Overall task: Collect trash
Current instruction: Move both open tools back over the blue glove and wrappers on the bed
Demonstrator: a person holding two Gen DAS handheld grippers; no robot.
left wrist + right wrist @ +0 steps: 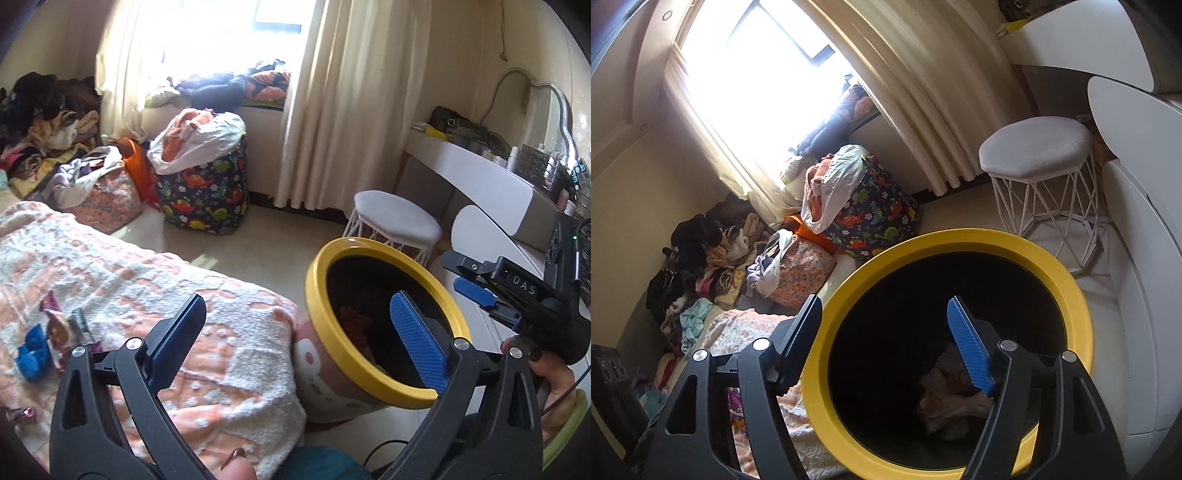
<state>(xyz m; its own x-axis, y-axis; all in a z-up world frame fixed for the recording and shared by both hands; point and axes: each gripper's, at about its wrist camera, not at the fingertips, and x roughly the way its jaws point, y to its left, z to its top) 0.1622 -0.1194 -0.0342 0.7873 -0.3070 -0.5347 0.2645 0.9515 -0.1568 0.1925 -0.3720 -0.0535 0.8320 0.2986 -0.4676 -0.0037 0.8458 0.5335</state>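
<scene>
Bin (314, 295) with a yellow rim and a pale printed wall, leaning against the edge of a peach-and-white blanket (147, 266), mouth tipped toward both claws. Left gripper (295, 314) spread about as wide as it goes, holding nothing: blue-padded finger on its right side in front of the dark mouth of the bin, other finger over the blanket, near part of the rim between the two with no pad pressing on it. Right gripper (884, 306) also open, somewhat less wide, nothing clamped: blue pad hanging over the bin opening, black finger just outside the rim on the left. Crumpled pale trash (945, 402) lying deep in the bin, below and beyond that blue pad; something reddish (354, 321) visible inside from the left wrist view, too dark to name. Loose wrappers (55, 325) and a blue scrap (31, 350) on the blanket, left of and below the left claw's left finger, well apart from the bin. Hand (554, 373) on the right claw's handle at the far right of the left wrist view. Beyond the bin: white wire-legged stool (397, 216), dinosaur-print bag (207, 192) stuffed with cloth, cream curtain (351, 103).
</scene>
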